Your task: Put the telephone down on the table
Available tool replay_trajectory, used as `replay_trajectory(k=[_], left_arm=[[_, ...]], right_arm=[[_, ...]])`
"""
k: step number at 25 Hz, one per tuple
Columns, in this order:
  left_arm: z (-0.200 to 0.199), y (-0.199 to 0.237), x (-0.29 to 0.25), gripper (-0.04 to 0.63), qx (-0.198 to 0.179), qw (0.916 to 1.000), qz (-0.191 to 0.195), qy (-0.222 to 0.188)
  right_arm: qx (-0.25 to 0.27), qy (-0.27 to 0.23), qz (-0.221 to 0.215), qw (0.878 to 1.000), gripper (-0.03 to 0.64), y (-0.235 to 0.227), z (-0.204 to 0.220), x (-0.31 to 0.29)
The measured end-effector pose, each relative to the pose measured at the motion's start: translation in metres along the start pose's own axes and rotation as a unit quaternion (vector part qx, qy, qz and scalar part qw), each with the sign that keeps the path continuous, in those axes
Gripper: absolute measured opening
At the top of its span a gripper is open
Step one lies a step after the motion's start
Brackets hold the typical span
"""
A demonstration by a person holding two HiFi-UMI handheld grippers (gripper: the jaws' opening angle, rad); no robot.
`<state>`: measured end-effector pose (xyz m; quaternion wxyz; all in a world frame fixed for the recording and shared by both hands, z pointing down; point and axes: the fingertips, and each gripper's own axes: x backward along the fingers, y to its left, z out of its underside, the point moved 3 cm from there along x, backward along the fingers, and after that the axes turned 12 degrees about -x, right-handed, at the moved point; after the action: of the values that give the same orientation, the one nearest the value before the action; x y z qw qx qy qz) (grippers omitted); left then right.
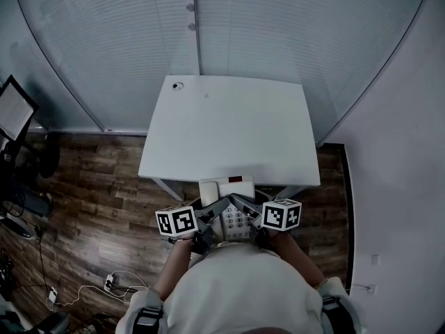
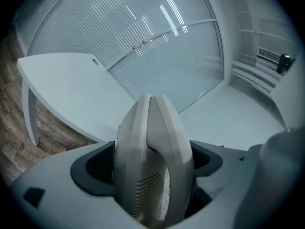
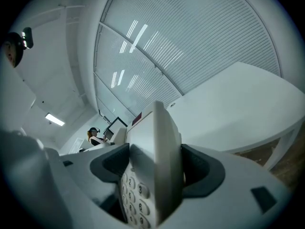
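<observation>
A white desk telephone (image 1: pixel 229 207) with a keypad and a small red display hangs in the air just short of the white table's (image 1: pixel 229 127) near edge. My left gripper (image 1: pixel 208 221) is shut on its left side, where the handset (image 2: pixel 152 161) fills the space between the jaws. My right gripper (image 1: pixel 252 218) is shut on its right side, with the number keys (image 3: pixel 136 194) showing beside the inner jaw. Both grippers sit close to the person's chest, one at each side of the telephone (image 3: pixel 152 166).
The table stands against a frosted, ribbed glass wall (image 1: pixel 208 26). A small round grommet (image 1: pixel 178 85) sits at its far left corner. Wood floor (image 1: pixel 90 186) lies to the left, with a monitor (image 1: pixel 14 110) and cables (image 1: pixel 111 280) there. A white wall (image 1: pixel 410 152) closes the right side.
</observation>
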<state>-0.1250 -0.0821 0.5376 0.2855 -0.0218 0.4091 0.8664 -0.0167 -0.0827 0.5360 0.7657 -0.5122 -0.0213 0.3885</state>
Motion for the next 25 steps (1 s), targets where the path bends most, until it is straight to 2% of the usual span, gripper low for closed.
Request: replay_trajectory(k=[17, 25], left_arm=[[-0.026, 0.021, -0.019, 0.431, 0.009, 0.9999, 0.0, 0.008], [-0.053, 0.045, -0.059, 0.431, 0.017, 0.9998, -0.01, 0.007]], right_arm=[[-0.008, 0.006, 0.007, 1.0, 0.339, -0.009, -0.028, -0.023], [-0.008, 0.021, 0.001, 1.0, 0.339, -0.035, -0.071, -0.05]])
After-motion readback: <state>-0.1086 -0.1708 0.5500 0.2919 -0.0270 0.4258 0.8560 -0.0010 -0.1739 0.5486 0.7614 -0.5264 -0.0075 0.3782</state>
